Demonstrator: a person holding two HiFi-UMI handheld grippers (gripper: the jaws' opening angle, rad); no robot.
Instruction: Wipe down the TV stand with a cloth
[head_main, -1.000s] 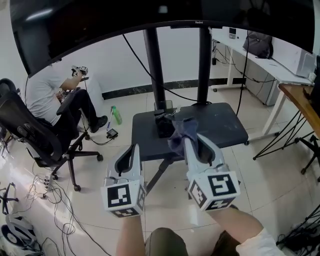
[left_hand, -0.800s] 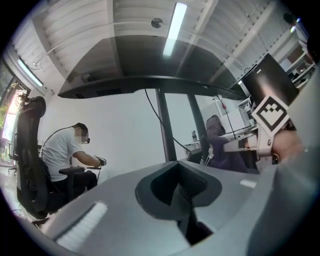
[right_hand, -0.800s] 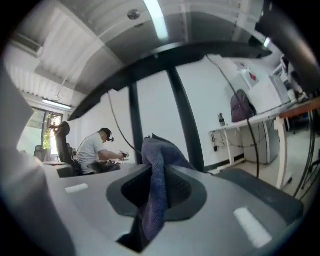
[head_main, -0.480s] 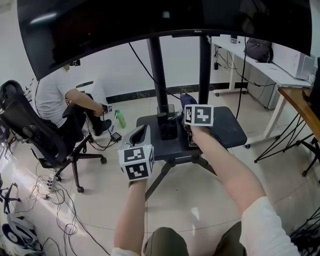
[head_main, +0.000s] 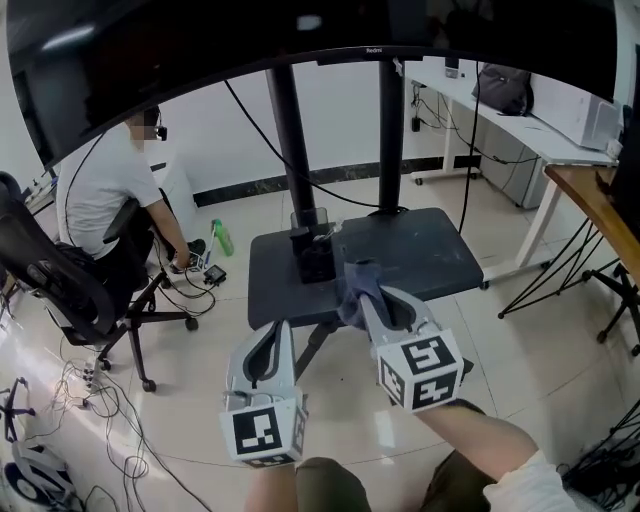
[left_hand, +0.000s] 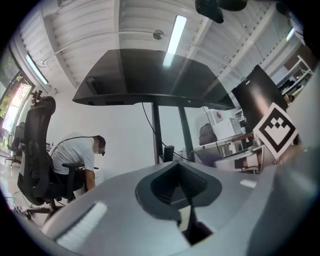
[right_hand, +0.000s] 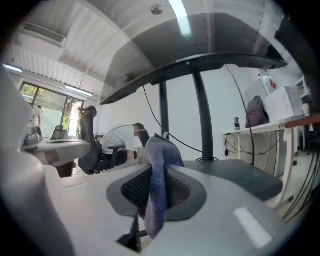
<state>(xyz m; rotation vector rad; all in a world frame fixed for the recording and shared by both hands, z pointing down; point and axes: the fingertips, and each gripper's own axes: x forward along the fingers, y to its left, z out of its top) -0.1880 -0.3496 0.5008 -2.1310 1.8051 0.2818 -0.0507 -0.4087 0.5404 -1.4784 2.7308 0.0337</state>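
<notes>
The TV stand's dark shelf (head_main: 410, 255) sits low between two black poles (head_main: 285, 130), under a big black screen (head_main: 200, 50). A small black box (head_main: 310, 258) stands on the shelf by the left pole. My right gripper (head_main: 362, 295) hovers at the shelf's near edge, shut on a blue-grey cloth (head_main: 352, 290) that bunches out of its jaws. In the right gripper view the cloth (right_hand: 159, 150) drapes over the right gripper (right_hand: 157, 167), with the shelf (right_hand: 240, 175) beyond. My left gripper (head_main: 272, 340) hangs left of the shelf's near corner, shut and holding nothing; the left gripper view shows the left gripper (left_hand: 177, 182) the same.
A person (head_main: 110, 185) sits at the left beside a black office chair (head_main: 60, 290). A green bottle (head_main: 221, 238) and cables (head_main: 90, 390) lie on the tiled floor. A white desk (head_main: 520, 130), a wooden table edge (head_main: 600, 200) and thin tripod legs (head_main: 570, 285) stand at the right.
My right gripper has drawn back with the cloth from beside the black box to the shelf's near edge. The left gripper has also come back toward me and lower.
</notes>
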